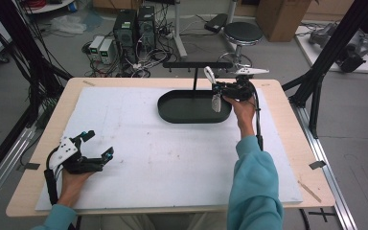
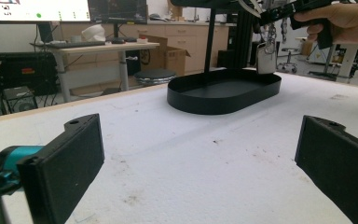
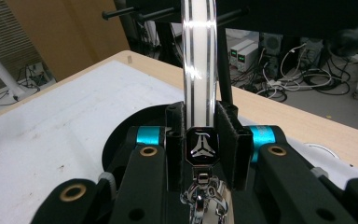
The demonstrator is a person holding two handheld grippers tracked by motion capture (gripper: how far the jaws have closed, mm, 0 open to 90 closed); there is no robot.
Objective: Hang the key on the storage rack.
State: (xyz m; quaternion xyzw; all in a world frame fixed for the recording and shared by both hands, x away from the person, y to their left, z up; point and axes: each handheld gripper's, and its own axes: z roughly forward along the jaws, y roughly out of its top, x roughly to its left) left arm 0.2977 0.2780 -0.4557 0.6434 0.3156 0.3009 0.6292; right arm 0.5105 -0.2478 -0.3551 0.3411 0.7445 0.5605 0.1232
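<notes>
On the left of the high view, the left gripper [image 1: 99, 145] rests low on the white mat [image 1: 139, 158] near the table's [image 1: 287, 143] front left corner, held by the person's left hand [image 1: 72, 179]. Its jaws stand wide apart with nothing between them; the left gripper view shows bare, speckled mat between the two black pads [image 2: 72, 158]. Nothing lies near it.

Toward the middle, well apart from that gripper, a black oval tray [image 1: 172, 111] sits on the far part of the mat. A thin black post rises from its far side to a horizontal black bar [image 1: 196, 64], forming a stand over the tray.

To the right, the right gripper [image 1: 216, 87], held by the right hand [image 1: 243, 108] in a teal sleeve [image 1: 256, 187], hovers over the tray's right end, just below the bar. Its jaws are closed narrowly on a keychain [image 3: 201, 147]: the right gripper view shows a glossy strap with silver stripes rising from between the pads, a dark emblem plate at the jaws, and a metal clasp beneath. From the left gripper view, a pale tag [image 2: 265, 58] hangs on a chain under that gripper, above the tray's right rim
</notes>
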